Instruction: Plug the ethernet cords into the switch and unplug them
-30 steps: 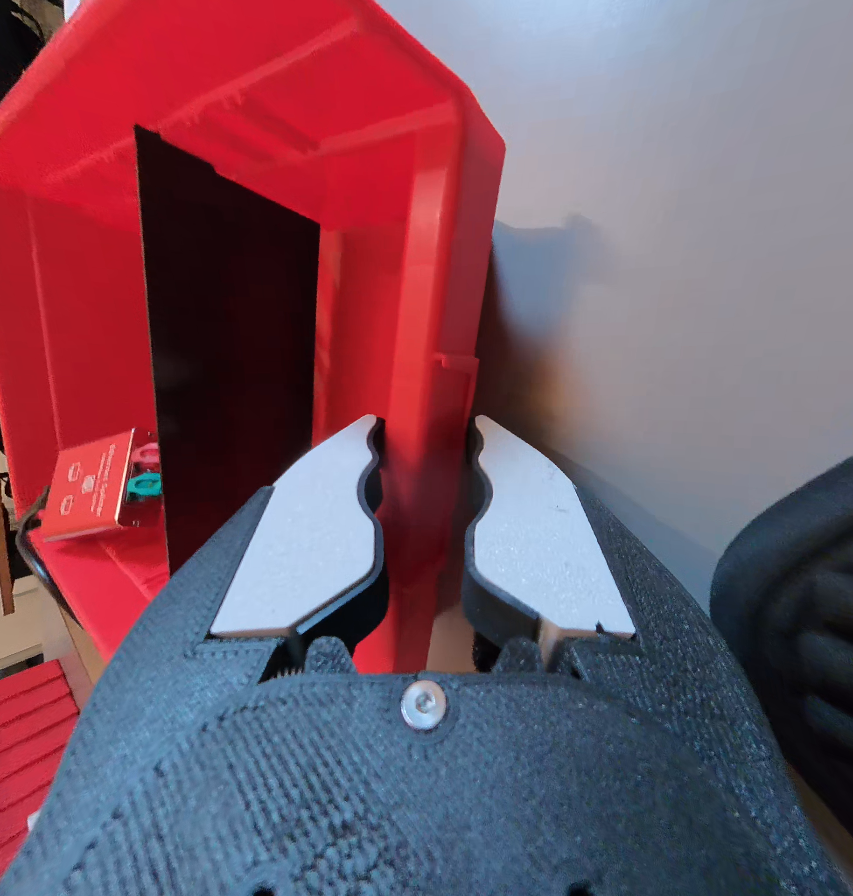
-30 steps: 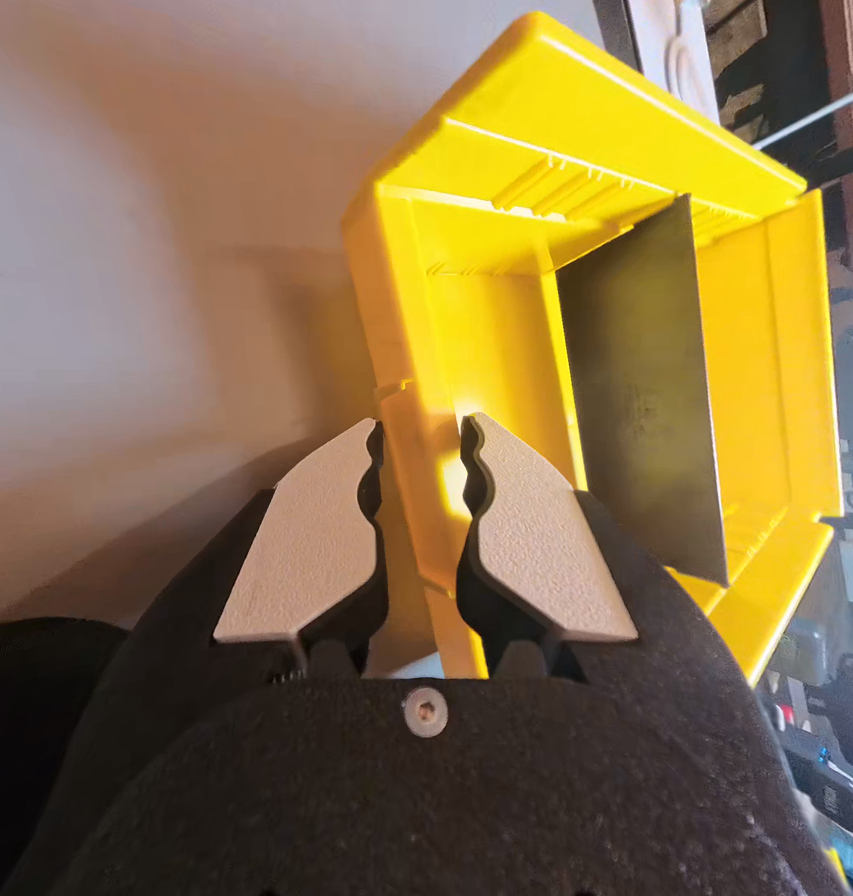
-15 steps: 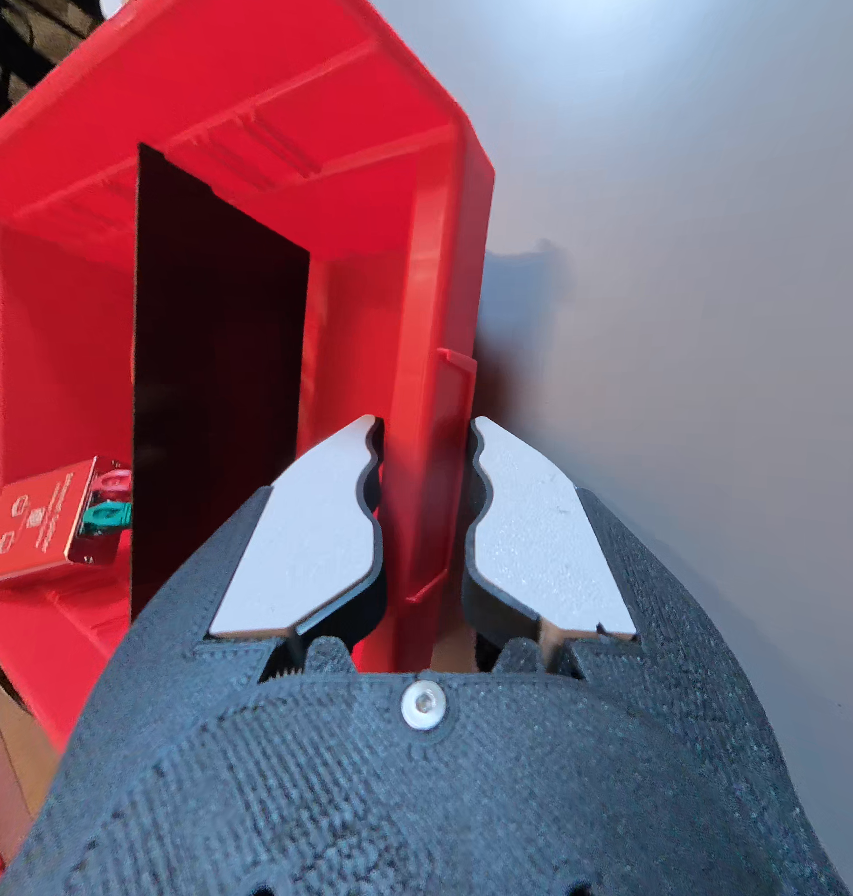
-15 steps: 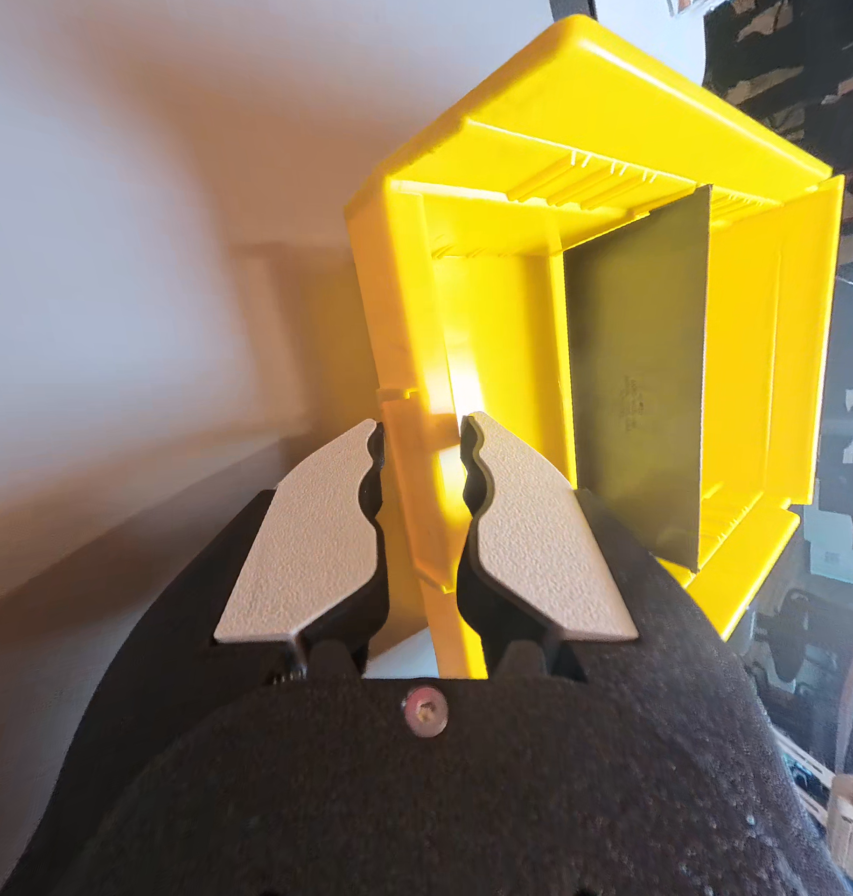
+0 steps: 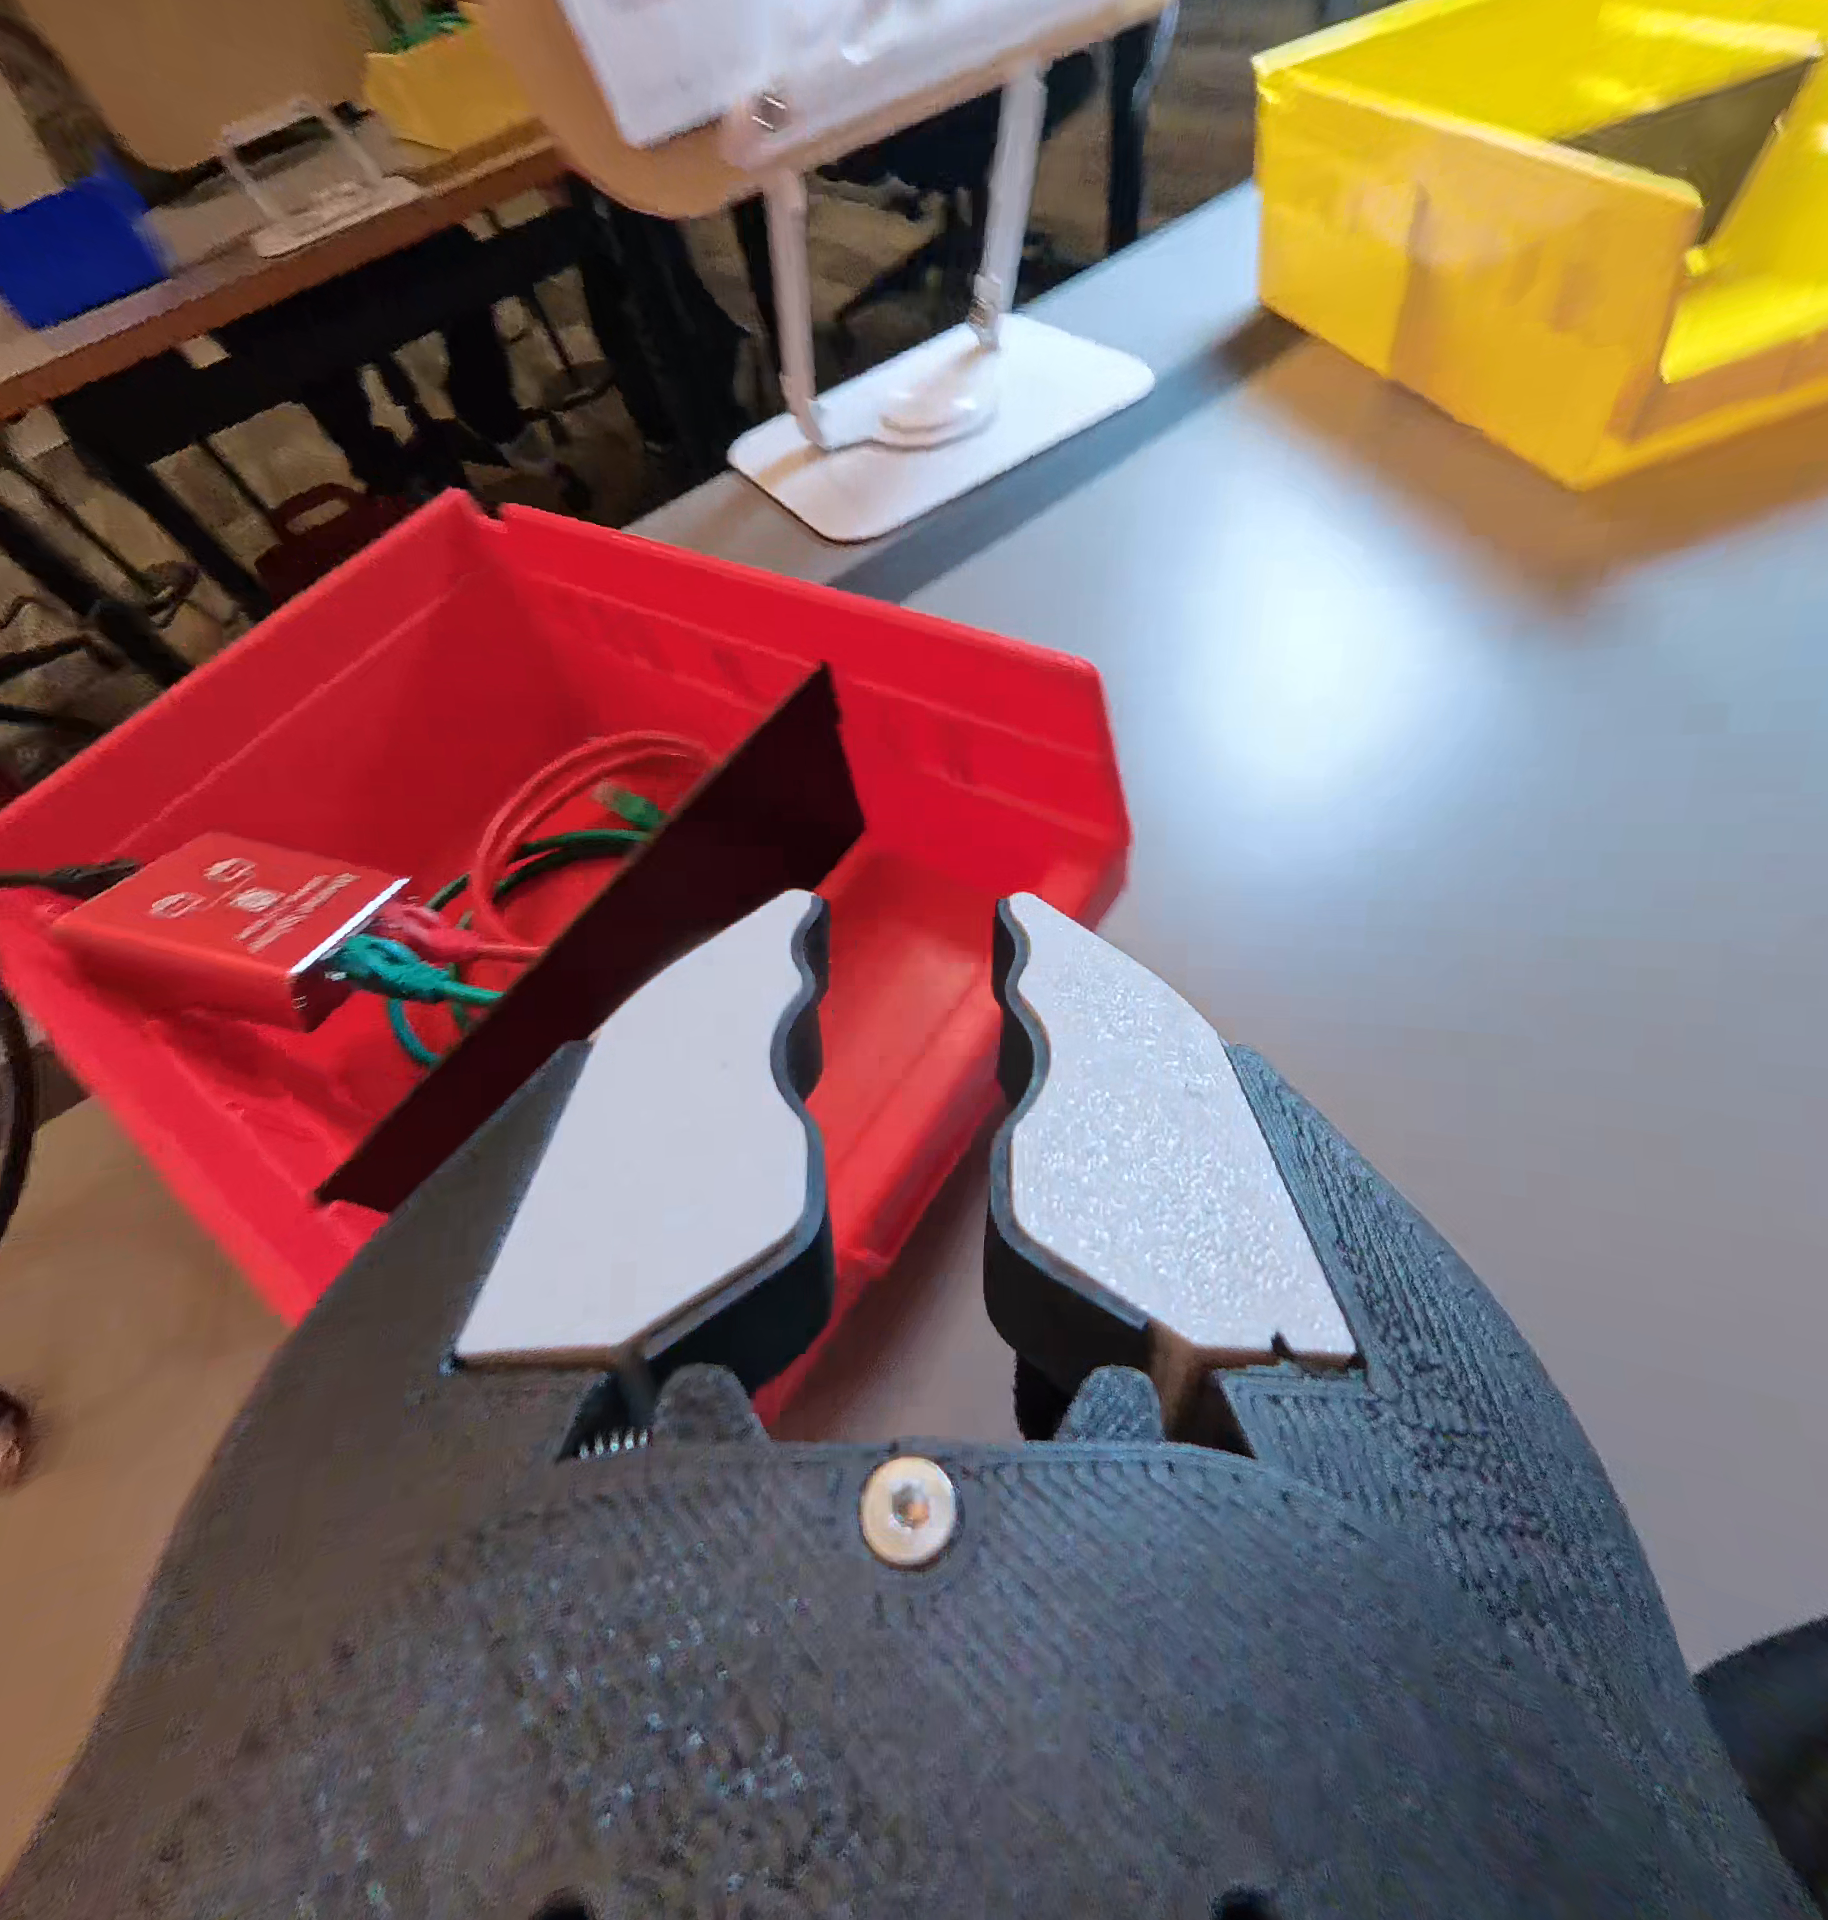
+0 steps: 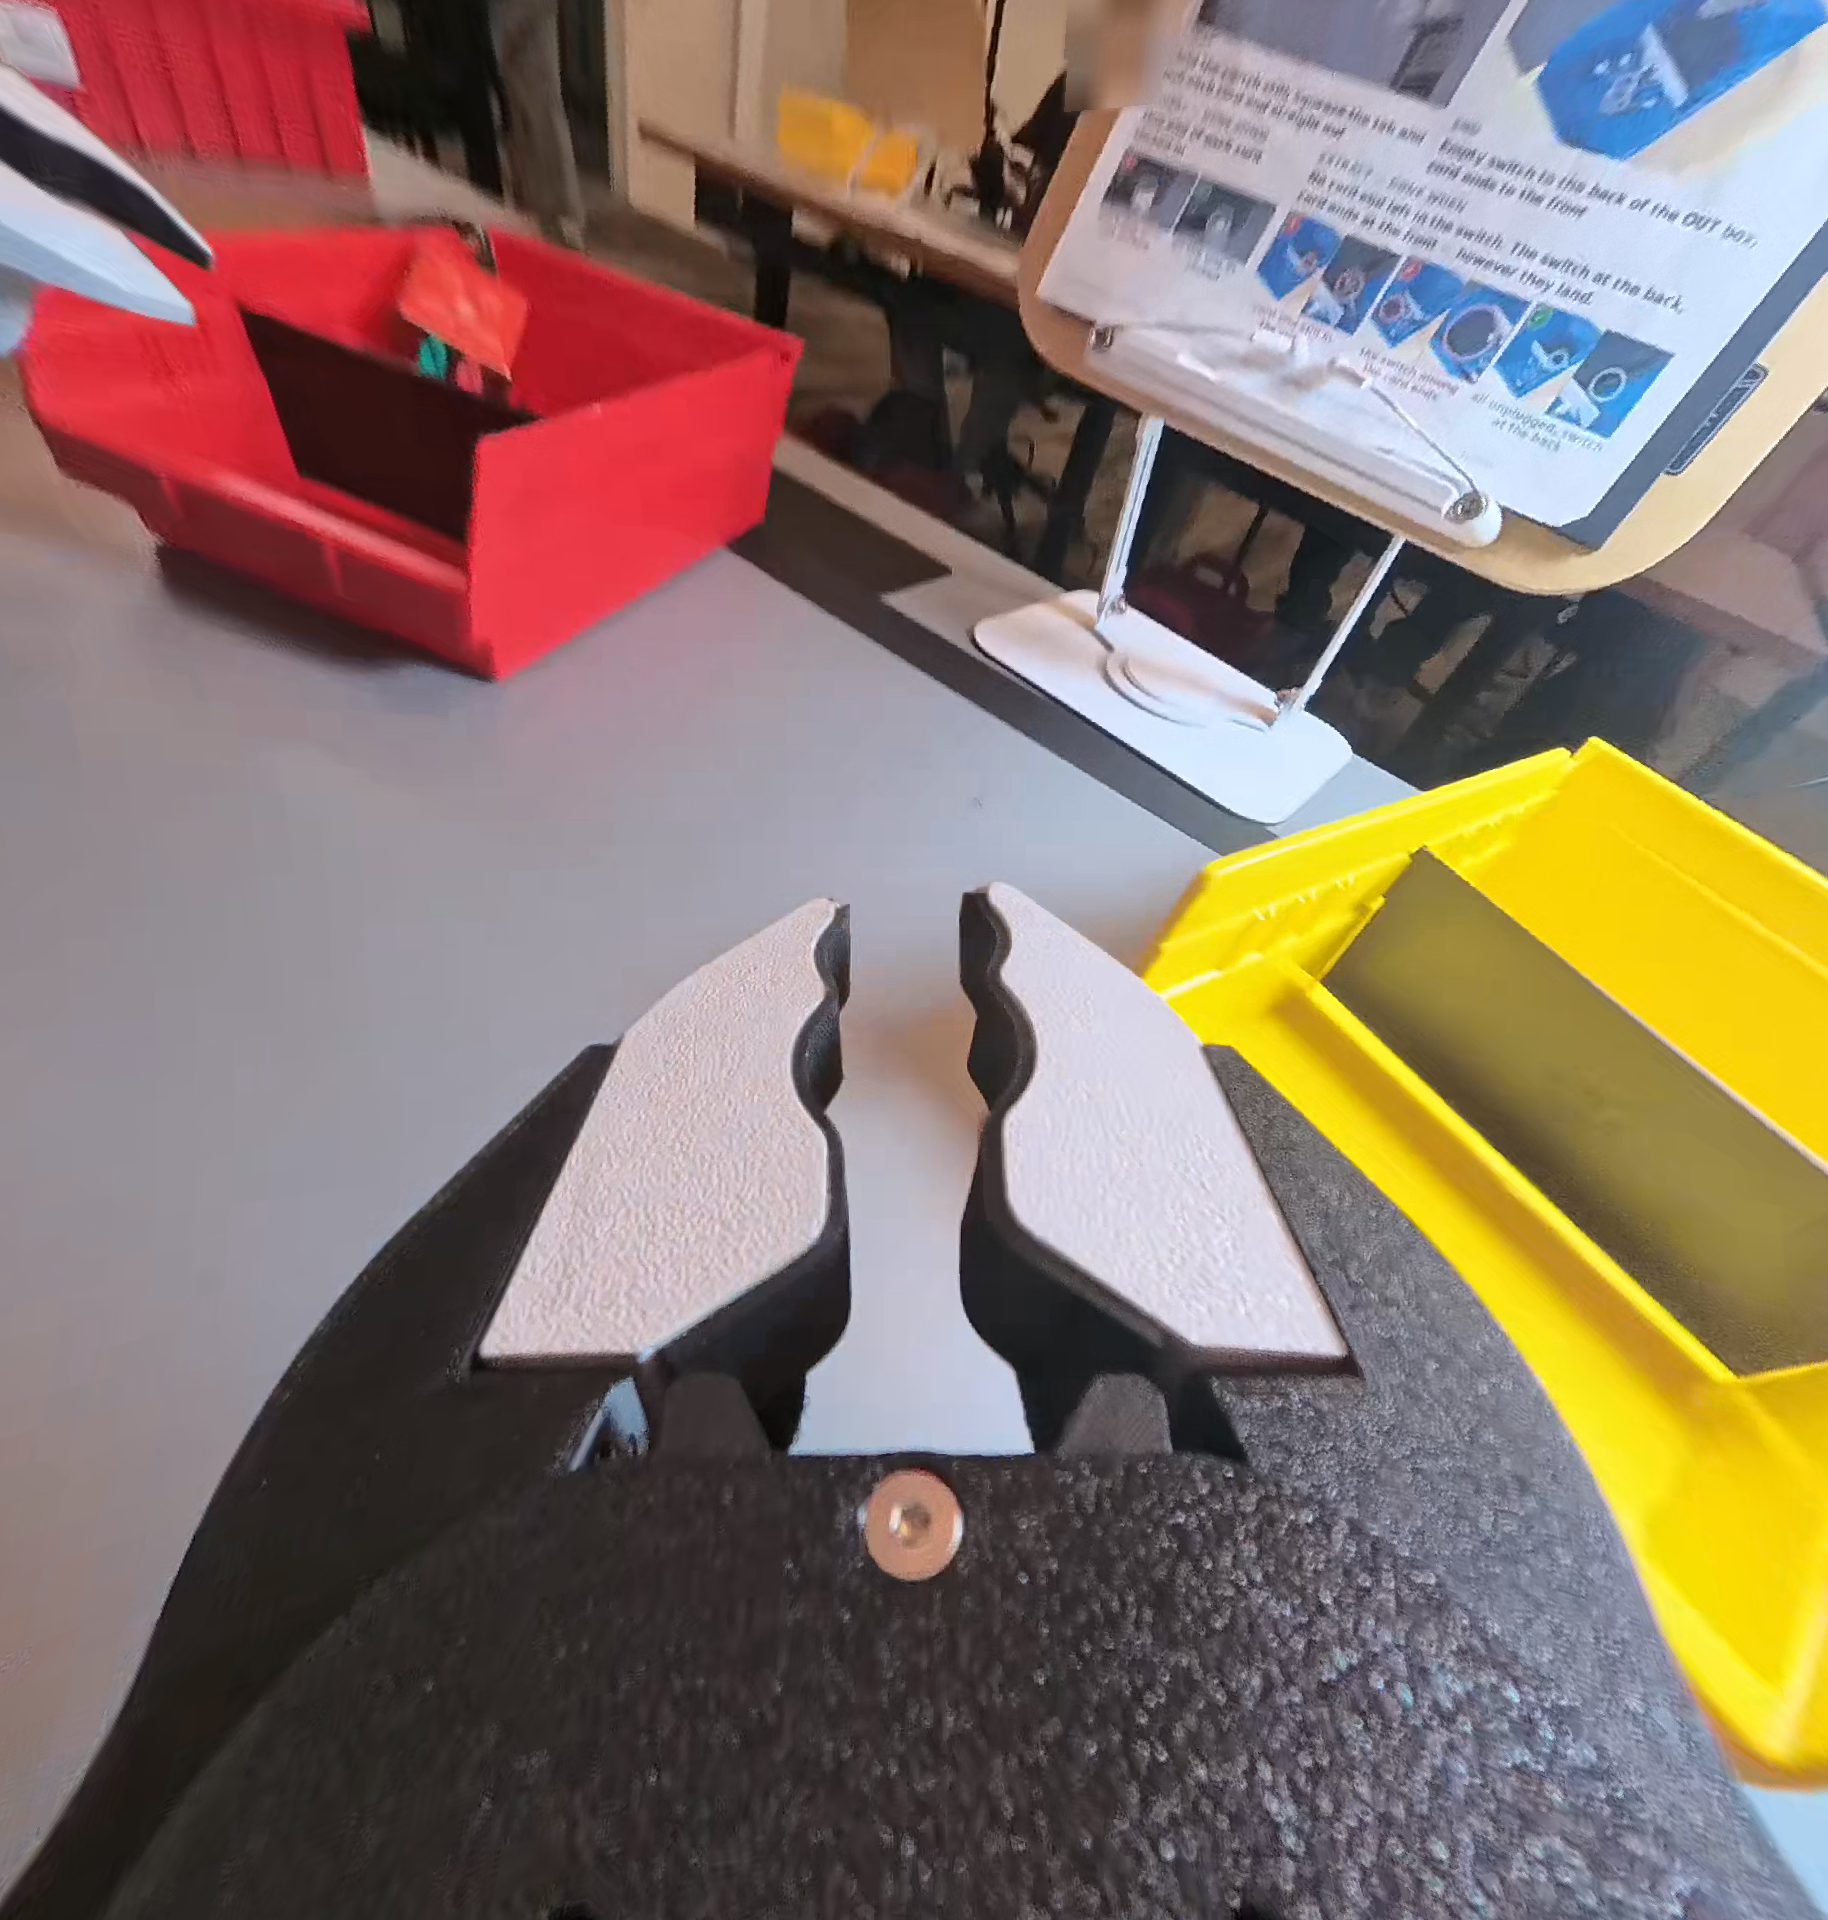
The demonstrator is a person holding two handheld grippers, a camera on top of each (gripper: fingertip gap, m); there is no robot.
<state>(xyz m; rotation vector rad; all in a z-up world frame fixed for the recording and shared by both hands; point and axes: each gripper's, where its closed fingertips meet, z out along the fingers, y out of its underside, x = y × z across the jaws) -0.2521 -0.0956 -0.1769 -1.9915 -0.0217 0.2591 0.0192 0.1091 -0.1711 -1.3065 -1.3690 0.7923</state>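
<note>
A red switch [image 5: 226, 920] lies in the back compartment of a red bin [image 5: 993, 748], behind a black divider [image 5: 681, 935]. A red cord [image 5: 567, 795] and a green cord [image 5: 416, 987] lie coiled beside it, each with a plug in the switch. My left gripper [image 5: 905, 914] is open and empty, hovering over the bin's front right corner. My right gripper [image 6: 899, 909] is open and empty above the grey table [image 6: 370, 883], just left of a yellow bin [image 6: 1253, 997]. The red bin [image 6: 629, 488] and the switch [image 6: 463, 301] show far left in the right wrist view.
The yellow bin [image 5: 1461, 260] holds only a dark divider [image 6: 1575, 1101]. A white stand [image 6: 1170, 686] holding an instruction board [image 6: 1409, 260] stands at the table's far edge between the bins. The left gripper's fingers [image 6: 48, 249] show top left. Other tables and clutter lie beyond. My hands' fingertips stand some 35 cm from each other. To the red switch [image 5: 226, 920]: left tips about 20 cm, right tips about 50 cm. It is also in sight in the right wrist view [image 6: 443, 295].
Each gripper was shut on a bin's wall, left on red and right on yellow. Both have let go and pulled back, and the bins now rest flat on the table.
</note>
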